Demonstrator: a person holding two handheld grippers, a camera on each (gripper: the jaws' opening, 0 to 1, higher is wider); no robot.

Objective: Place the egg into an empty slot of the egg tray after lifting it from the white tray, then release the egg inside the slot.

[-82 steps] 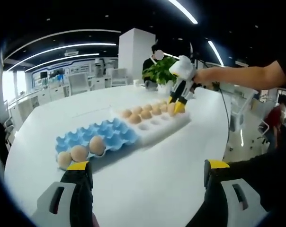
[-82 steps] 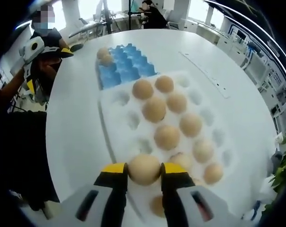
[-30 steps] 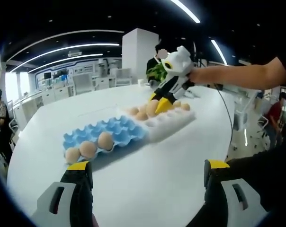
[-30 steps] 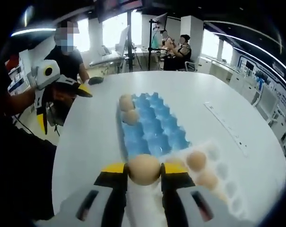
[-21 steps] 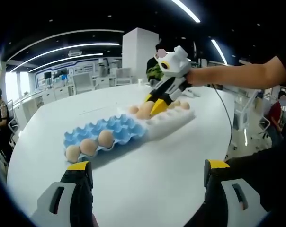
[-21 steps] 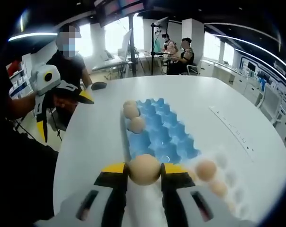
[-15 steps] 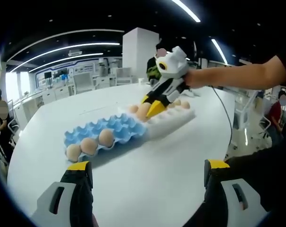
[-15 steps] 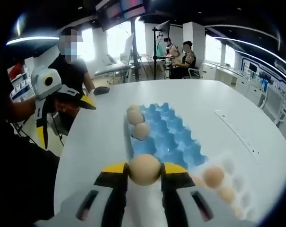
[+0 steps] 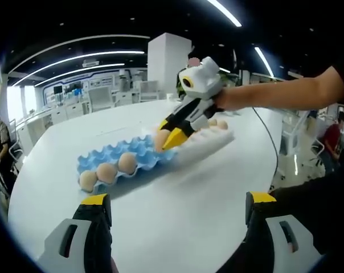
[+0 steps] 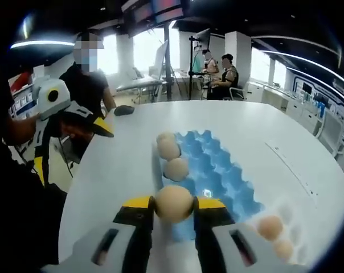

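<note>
My right gripper (image 10: 173, 207) is shut on a tan egg (image 10: 173, 203) and holds it above the near end of the blue egg tray (image 10: 218, 172). Three eggs (image 10: 171, 153) sit in a row along the tray's left side. In the left gripper view the right gripper (image 9: 168, 138) hangs over the blue egg tray (image 9: 123, 155), the egg (image 9: 160, 139) between its yellow tips. The white tray (image 9: 209, 136) with several eggs lies just behind the blue one. My left gripper (image 9: 175, 207) is open, low over the white table, holding nothing.
The trays rest on a large round white table (image 9: 177, 193). A person's arm (image 9: 274, 94) reaches in from the right. A potted plant (image 9: 184, 85) stands at the table's far edge. People sit at desks (image 10: 217, 71) beyond the table. White tray eggs (image 10: 270, 227) show at lower right.
The right gripper has carried the egg from over the white tray to over the blue egg tray. The left gripper has stayed in place and open.
</note>
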